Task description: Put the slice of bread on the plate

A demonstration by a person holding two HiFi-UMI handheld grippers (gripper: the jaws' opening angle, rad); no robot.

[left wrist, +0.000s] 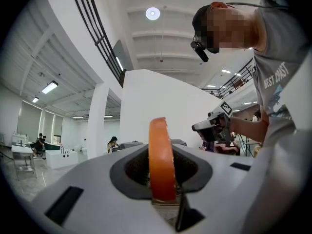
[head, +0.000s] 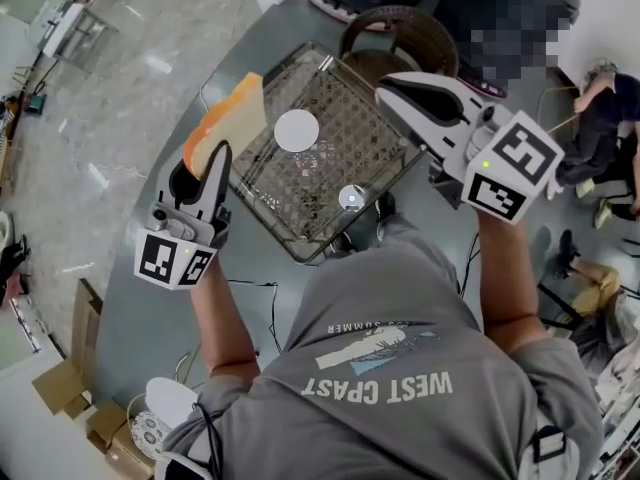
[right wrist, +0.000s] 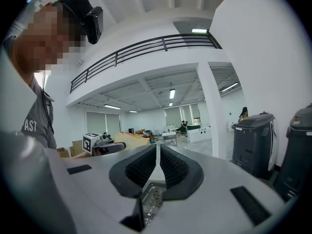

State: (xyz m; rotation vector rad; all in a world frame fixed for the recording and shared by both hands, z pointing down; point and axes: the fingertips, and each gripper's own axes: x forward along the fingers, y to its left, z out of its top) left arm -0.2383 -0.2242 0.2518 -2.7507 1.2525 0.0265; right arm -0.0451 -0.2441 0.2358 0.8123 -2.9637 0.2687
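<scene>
Bread is in your grip: the left tongs [head: 207, 158] are clenched on the slice of bread [head: 228, 120], held on edge over the wire tray's [head: 380, 158] 9 o'clock rim. The white plate [head: 297, 130] lies on the tray, just beside the slice at its 3 o'clock. Your right tongs [head: 392, 90] are clenched on nothing above the tray's 2 o'clock corner. Bare bench [head: 130, 318] spreads out at 8 o'clock.

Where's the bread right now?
The slice of bread is held in the left gripper, on the left of the head view, beside the left edge of the wire tray and just left of the white plate.
</scene>
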